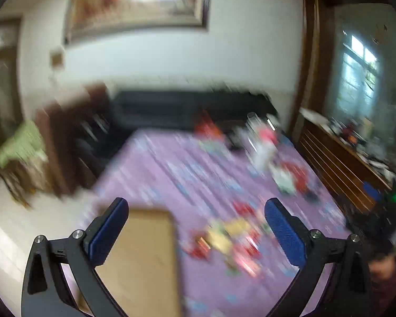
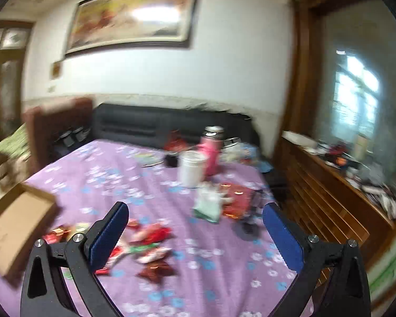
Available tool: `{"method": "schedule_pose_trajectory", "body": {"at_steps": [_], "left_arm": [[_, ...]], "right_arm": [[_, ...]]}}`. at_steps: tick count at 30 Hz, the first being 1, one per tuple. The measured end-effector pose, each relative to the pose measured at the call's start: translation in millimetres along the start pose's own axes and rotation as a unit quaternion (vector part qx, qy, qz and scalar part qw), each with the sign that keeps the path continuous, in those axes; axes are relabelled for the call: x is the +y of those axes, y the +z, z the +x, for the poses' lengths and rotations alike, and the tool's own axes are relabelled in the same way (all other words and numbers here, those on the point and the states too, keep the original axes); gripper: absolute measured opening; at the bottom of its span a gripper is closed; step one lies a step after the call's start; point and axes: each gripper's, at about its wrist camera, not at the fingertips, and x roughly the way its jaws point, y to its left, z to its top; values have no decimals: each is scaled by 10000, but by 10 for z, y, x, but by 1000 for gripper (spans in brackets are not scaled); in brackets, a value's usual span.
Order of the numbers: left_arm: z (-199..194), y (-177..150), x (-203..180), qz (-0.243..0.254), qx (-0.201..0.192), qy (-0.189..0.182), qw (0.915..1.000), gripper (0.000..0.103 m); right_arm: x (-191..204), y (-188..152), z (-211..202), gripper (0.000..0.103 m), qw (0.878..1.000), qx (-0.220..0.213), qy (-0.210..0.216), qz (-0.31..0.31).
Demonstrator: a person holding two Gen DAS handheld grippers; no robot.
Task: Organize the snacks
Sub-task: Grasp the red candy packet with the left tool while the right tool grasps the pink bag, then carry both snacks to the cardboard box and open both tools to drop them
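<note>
Several small snack packets, red, yellow and green, lie scattered on a purple flowered tablecloth; they also show blurred in the left wrist view. An open cardboard box sits at the table's left edge, and in the left wrist view it lies just under my left gripper. My left gripper is open and empty above the box and packets. My right gripper is open and empty above the packets.
A white jar, a pink bottle, a pale green bag and red wrappers stand farther back on the table. A dark sofa lies behind. A wooden sideboard runs along the right.
</note>
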Motion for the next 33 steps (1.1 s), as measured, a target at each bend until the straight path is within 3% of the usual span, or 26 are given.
{"method": "schedule_pose_trajectory", "body": {"at_steps": [2,4,6,8,10,13,17,19,21,23,26,33], "left_arm": [[-7,154,128,-77,-77,104,9999,103],[79,82,249,-389,129,-91,9991,103],[354,-170,316,-735,599,-517,9942,103],[654,-432,283,-803,1201,-684,9872,103],[1017,-719,270,-798,1843,-720,9770,103],[1328,-1010,232,-803,2231,-785,9683,103],[1578,-1105,60,-534,2464,-1098,9615,76],[1760,-1149,18,-499,2636,-1125,9568,75],[1922,-1202,-49,-479,2760,-1104,9536,75],[2076,-1253,-88,-348,2869,-1037,9517,75],[2305,-1316,-164,-136,3016,-868,9494,74],[2668,-1482,-285,226,3312,-719,9405,62]], "right_arm": [[172,48,205,102,9952,719,654,65],[383,-100,406,102,9847,1138,1307,179],[684,-387,607,102,9769,1464,1557,29],[976,-706,790,101,9672,1792,1790,-166],[1188,-944,896,97,9631,1941,1821,-402],[1334,-1111,952,94,9607,2014,1812,-607],[1366,-1173,1037,86,9580,2105,1857,-594],[1377,-1204,1122,81,9563,2210,1830,-567],[1404,-1225,1146,71,9534,2290,1906,-469],[1389,-1269,1218,51,9493,2416,1981,-338],[1356,-1294,1239,40,9497,2378,2030,-198],[1231,-1331,1215,39,9456,2394,2204,51]]}}
